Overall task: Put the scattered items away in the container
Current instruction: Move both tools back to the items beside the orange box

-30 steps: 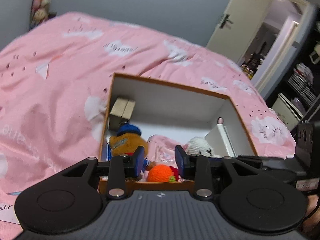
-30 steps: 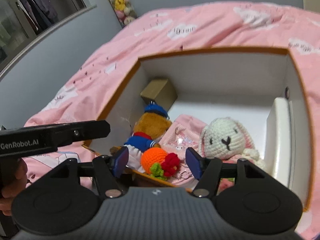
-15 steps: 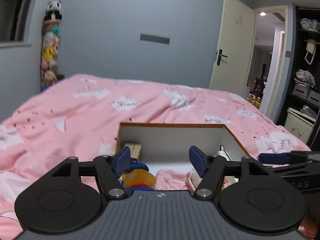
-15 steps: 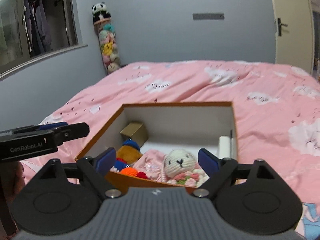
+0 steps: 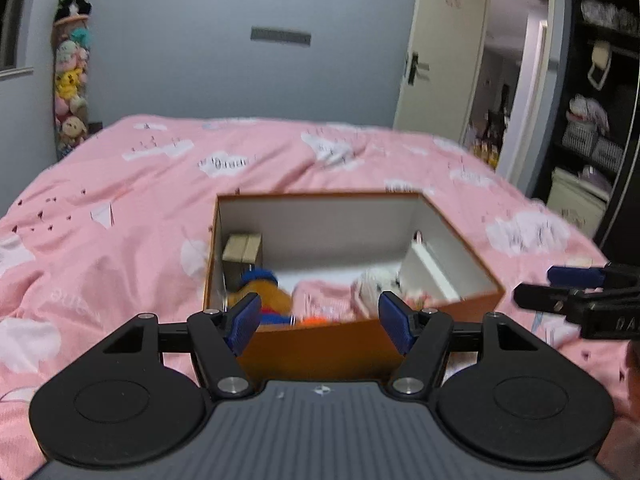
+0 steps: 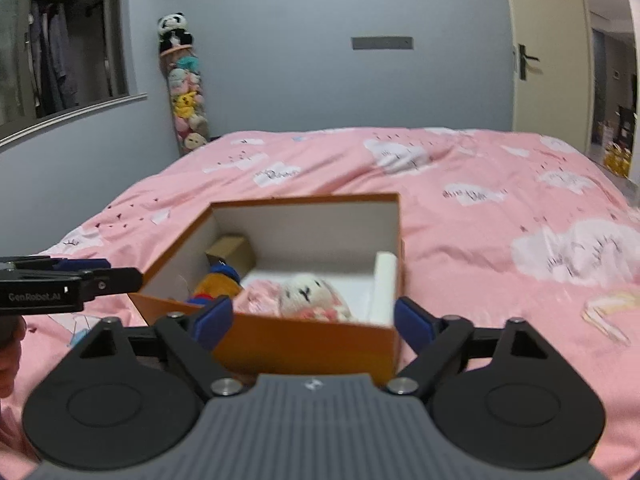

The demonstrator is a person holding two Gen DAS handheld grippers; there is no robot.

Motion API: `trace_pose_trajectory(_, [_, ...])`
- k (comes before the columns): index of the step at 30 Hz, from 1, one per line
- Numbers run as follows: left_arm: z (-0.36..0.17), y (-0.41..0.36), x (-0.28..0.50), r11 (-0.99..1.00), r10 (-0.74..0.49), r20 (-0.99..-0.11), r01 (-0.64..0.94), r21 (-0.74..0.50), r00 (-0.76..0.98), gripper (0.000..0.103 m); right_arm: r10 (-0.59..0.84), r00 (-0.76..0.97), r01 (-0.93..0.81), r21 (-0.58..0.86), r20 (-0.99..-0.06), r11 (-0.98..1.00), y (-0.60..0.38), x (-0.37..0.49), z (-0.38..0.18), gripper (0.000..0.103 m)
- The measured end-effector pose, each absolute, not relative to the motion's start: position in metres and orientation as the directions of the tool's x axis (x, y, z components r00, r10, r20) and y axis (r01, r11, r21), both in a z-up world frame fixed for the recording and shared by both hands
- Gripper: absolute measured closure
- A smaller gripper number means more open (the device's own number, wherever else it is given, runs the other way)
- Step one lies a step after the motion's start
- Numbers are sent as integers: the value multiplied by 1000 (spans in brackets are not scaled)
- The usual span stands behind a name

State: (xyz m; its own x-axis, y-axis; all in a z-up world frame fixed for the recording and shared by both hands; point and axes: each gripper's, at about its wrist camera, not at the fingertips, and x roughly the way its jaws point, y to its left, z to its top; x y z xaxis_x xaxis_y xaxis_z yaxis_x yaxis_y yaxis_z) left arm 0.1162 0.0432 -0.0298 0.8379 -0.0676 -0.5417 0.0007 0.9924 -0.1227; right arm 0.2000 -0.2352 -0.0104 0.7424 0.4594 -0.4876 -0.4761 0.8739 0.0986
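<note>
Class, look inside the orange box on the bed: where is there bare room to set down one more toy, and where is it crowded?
Free: the white floor at the back of the orange box, between the cardboard block and the white slab. Crowded: the front, where the bear, pink cloth and white bunny lie packed together.

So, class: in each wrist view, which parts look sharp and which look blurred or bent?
Left wrist view: the fingers are sharp, the toys in the box smeared, the door bowed. Right wrist view: the bunny and quilt look soft.
</note>
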Motion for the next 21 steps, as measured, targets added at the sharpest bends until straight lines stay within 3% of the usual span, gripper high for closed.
trace_pose_trajectory(5, [-47,34,120,988,-145,-648,77,-133,748,32,409,712,-445,83,-571,891,-249,191,-27,42])
trace_pose_trajectory(11, [-62,15,121,979,-201,-720,167,-119,664,33,408,629,-451,116,-662,885,-256,184,-52,42])
trace_pose_trajectory(21, [-78,3,121,971,-220,-775,209,-116,593,38,411,559,-489,113,-720,865,-238,194,-81,41])
